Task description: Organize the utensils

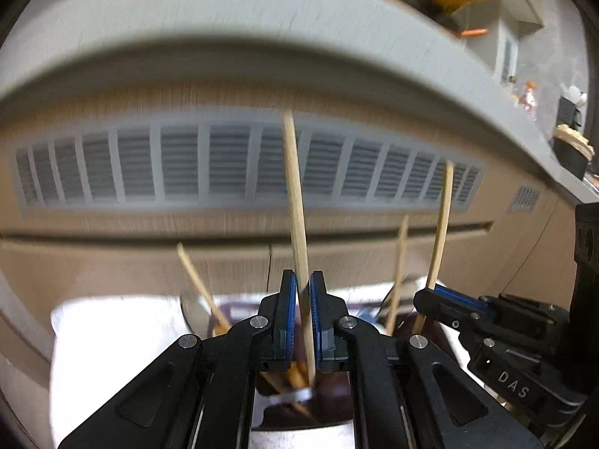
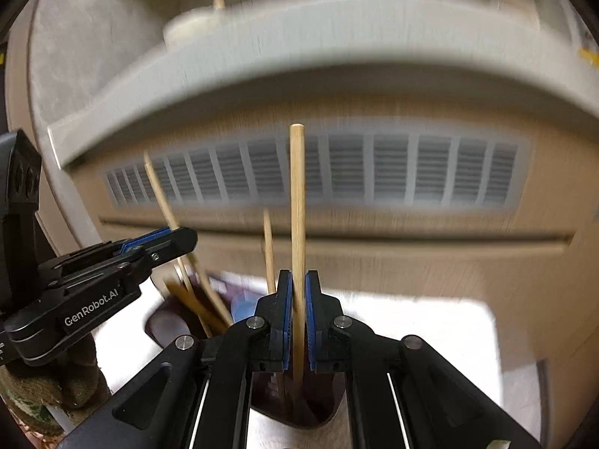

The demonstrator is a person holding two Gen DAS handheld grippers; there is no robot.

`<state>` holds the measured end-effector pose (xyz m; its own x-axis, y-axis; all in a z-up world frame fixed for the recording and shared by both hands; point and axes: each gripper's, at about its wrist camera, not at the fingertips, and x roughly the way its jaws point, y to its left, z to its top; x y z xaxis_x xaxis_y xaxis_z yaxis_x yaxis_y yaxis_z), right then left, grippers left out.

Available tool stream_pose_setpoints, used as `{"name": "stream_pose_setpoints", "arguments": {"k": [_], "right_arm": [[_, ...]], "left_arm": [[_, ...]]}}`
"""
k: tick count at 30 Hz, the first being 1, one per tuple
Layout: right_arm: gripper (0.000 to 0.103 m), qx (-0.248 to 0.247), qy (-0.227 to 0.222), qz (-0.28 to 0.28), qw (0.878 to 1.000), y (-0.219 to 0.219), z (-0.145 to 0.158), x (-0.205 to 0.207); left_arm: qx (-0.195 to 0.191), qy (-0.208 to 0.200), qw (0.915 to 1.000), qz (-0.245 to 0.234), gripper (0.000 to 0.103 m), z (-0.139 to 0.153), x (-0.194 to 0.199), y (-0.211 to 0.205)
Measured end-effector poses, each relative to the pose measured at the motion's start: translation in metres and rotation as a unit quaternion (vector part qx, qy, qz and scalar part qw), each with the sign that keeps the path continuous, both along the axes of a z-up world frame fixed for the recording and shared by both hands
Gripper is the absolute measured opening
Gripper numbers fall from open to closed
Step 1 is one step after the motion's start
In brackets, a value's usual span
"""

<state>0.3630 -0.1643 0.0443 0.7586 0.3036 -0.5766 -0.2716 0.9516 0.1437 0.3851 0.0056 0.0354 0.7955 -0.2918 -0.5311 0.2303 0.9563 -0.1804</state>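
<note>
We hold a chopstick in each hand-held gripper. In the left wrist view, the left hand-held gripper (image 1: pixel 303 321) has its blue pads pinched on a pale chopstick (image 1: pixel 297 202) that stands nearly upright, its lower end reaching down into a dark holder (image 1: pixel 329 400) on a white cloth (image 1: pixel 112 336). More sticks (image 1: pixel 198 284) lean out of the holder to either side. The right hand-held gripper (image 2: pixel 298 321) likewise pinches its own chopstick (image 2: pixel 297 202), upright, with the lower end inside the dark holder (image 2: pixel 325 408) below the jaws. Each hand-held gripper shows in the other's view, close beside it. Behind stand a wooden cabinet front with a grey vent grille (image 1: pixel 232 164) and a pale desk edge (image 1: pixel 224 26) above, all blurred.
</note>
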Motion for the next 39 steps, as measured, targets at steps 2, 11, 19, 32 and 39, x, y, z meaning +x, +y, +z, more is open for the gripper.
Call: {"name": "stream_pose_setpoints", "arguments": {"k": [2, 11, 19, 32, 39], "right_arm": [[0.007, 0.000, 0.022, -0.001, 1.000, 0.001, -0.019, 0.003], [0.047, 0.010, 0.031, -0.023, 0.999, -0.006, -0.019, -0.035], [0.067, -0.006, -0.013, -0.044, 0.999, -0.007, 0.015, -0.128], [0.102, -0.049, -0.070, -0.110, 0.990, -0.021, 0.013, -0.237], [0.102, -0.053, -0.062, -0.120, 0.989, -0.025, -0.002, -0.246]], "left_arm": [[-0.005, 0.017, 0.9998, 0.002, 0.023, -0.010, -0.002, 0.001], [0.001, -0.020, 0.9997, 0.015, 0.083, 0.011, -0.082, 0.004], [0.020, -0.043, 0.9981, 0.041, 0.103, 0.024, -0.177, 0.011], [0.099, -0.078, 0.9853, 0.115, 0.103, 0.000, -0.264, 0.006], [0.074, -0.077, 0.9887, 0.105, 0.103, 0.000, -0.272, 0.007]]}}
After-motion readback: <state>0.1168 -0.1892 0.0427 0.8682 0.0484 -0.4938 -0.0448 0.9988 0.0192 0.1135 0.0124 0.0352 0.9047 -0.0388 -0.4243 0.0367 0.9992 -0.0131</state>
